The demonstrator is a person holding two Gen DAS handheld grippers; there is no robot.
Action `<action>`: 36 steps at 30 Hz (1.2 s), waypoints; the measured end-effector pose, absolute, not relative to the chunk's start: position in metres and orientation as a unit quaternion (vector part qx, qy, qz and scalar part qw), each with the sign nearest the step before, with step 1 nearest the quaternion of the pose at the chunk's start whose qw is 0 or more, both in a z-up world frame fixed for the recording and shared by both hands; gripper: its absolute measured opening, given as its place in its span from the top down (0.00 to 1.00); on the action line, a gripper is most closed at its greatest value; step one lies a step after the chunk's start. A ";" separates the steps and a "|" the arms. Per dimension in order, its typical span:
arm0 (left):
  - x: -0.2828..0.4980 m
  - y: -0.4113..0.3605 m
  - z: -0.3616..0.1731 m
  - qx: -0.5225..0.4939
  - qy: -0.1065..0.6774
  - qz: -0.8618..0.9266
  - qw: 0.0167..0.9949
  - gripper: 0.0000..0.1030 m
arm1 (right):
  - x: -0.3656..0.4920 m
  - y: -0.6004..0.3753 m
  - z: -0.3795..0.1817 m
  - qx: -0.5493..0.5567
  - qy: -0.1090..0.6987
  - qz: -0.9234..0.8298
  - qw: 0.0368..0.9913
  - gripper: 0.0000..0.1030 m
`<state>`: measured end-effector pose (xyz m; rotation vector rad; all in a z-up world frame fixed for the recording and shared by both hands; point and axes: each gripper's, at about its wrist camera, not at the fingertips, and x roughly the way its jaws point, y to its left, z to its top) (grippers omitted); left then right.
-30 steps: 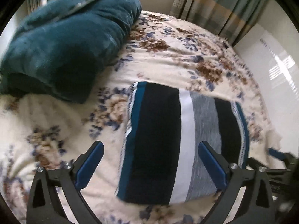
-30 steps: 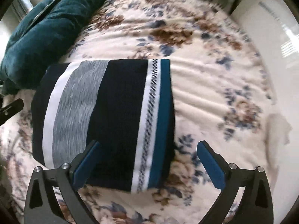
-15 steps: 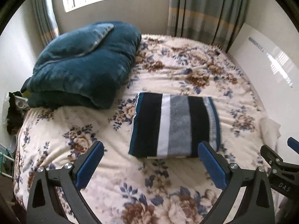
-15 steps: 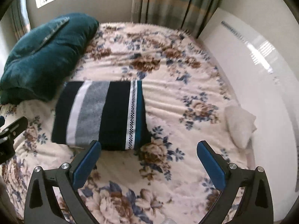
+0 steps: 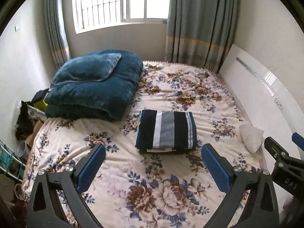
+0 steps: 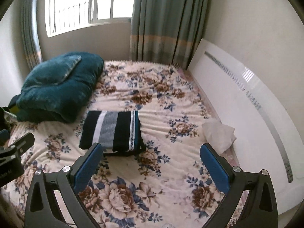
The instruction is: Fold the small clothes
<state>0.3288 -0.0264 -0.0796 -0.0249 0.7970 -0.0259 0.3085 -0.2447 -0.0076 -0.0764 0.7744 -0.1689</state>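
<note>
A folded striped garment [image 5: 166,130], dark navy with white, grey and teal bands, lies flat in the middle of the floral bed [image 5: 144,186]. It also shows in the right wrist view [image 6: 112,131]. My left gripper [image 5: 153,168] is open and empty, held well back above the bed's near part. My right gripper [image 6: 151,167] is open and empty too, held back from the garment. The right gripper's side shows at the left wrist view's right edge [image 5: 281,159].
A folded teal blanket [image 5: 93,85] sits at the bed's far left. A white crumpled cloth [image 5: 250,136] lies by the white headboard [image 6: 247,102] on the right. Window and curtains stand behind. Clutter fills the floor at the left [image 5: 24,125].
Both grippers have pulled far back and up from the folded garment, which now looks small and lies still on the bed. Both stay open.
</note>
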 end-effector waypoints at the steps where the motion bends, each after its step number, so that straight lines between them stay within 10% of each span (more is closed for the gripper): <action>1: 0.322 -0.028 -0.074 -0.011 0.384 -0.011 0.923 0.00 | 0.298 -0.244 0.001 -0.035 0.372 -0.080 0.924 0.00; 36: 0.213 -0.037 -0.002 -0.013 0.317 0.006 0.948 0.00 | 0.172 -0.235 0.091 -0.029 0.301 -0.051 0.952 0.00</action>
